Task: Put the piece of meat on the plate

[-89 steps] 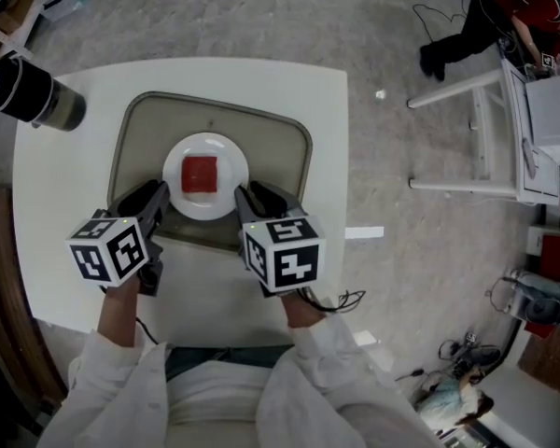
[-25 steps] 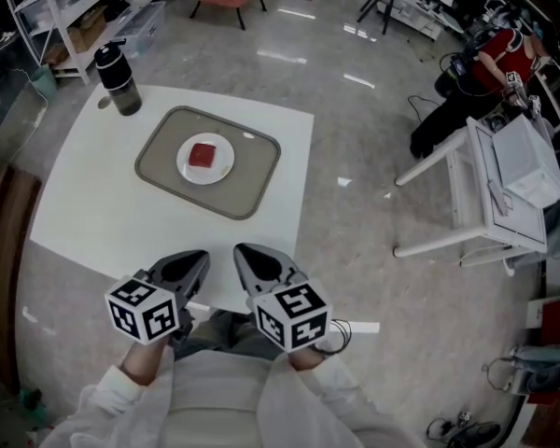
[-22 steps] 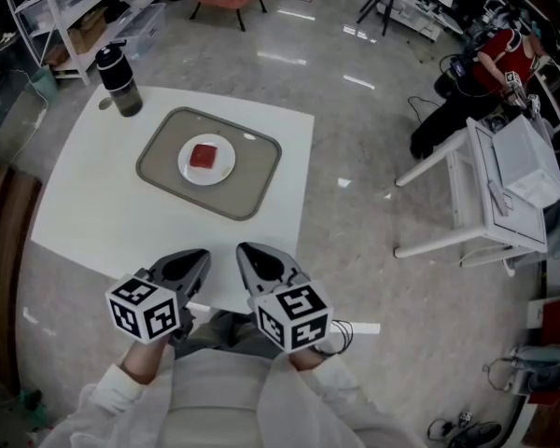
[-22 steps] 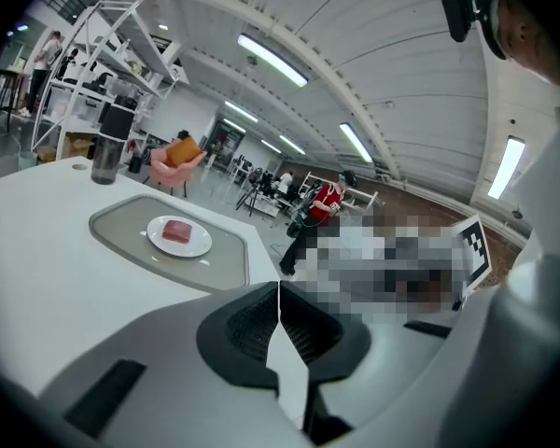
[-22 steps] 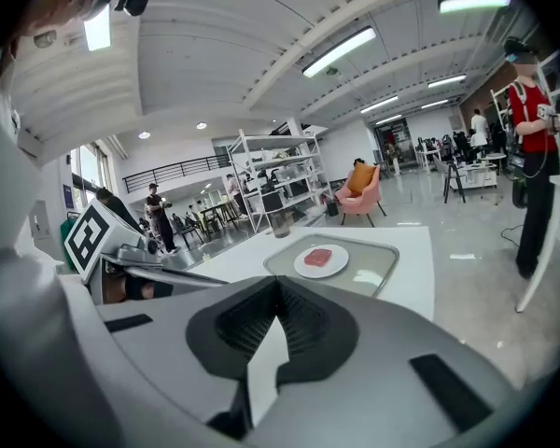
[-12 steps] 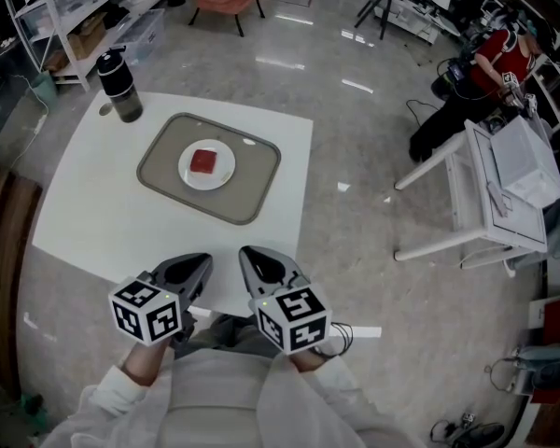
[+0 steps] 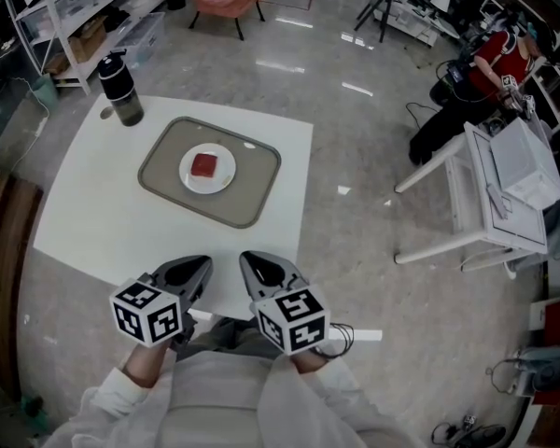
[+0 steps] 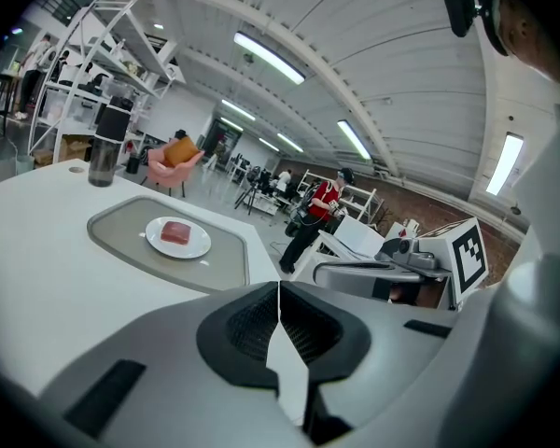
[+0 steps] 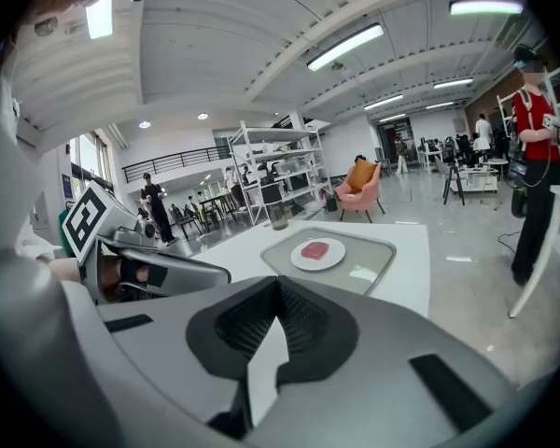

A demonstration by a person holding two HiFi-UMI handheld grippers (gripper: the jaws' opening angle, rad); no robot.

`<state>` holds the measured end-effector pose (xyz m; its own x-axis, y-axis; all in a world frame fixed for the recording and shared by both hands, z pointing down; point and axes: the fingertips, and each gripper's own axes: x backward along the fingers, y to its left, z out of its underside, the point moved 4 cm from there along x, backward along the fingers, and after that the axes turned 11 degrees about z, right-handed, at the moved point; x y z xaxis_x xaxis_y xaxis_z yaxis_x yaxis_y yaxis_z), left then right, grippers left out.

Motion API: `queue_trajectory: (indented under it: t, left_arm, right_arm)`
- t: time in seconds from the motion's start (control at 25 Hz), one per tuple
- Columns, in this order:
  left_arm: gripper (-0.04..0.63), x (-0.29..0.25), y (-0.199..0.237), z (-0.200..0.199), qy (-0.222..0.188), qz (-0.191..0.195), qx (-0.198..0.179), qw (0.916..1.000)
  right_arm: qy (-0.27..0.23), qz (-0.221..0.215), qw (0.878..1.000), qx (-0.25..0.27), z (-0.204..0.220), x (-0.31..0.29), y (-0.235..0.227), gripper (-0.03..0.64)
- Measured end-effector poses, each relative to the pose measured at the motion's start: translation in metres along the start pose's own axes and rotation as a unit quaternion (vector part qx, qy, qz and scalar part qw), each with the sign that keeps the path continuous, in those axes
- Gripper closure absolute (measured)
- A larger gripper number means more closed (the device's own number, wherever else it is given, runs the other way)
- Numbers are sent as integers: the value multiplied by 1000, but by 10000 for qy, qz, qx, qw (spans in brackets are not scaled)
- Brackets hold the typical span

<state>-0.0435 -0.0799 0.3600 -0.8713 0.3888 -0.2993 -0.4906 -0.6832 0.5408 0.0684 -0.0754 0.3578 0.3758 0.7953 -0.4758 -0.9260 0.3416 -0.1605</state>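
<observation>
Nearest to you, the left gripper [image 7: 194, 269] and the right gripper [image 7: 259, 269] were held side by side close to your body, at the near edge of the white table [image 7: 103, 222], tips pointing forward. In each gripper's own view the two jaws met at the tips with nothing between them — both were closed and empty. Straight ahead, well apart from both, lay the grey tray [image 7: 252, 180], and on it the white plate [image 7: 222, 177]. The piece of meat [image 7: 203, 165] sat flat in the middle of that plate, so the task looked already done. The meat lay forward of the gap between your grippers, a little more in line with the left one, though neither hand was clearly nearer. Its shape read as close to square, with no long axis I could pick out, so any reach would have been a plain push forward across the table. Beyond the tray, at the far left corner, stood a dark bottle [image 7: 119, 90].
</observation>
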Motion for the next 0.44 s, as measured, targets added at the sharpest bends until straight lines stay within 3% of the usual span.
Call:
queue_trajectory:
  t: [0.44]
  left_arm:
    - [581, 0, -6, -3, -5, -11, -35, 10000]
  right_arm:
    - [-54, 30, 9997, 230, -7, 4, 1, 601]
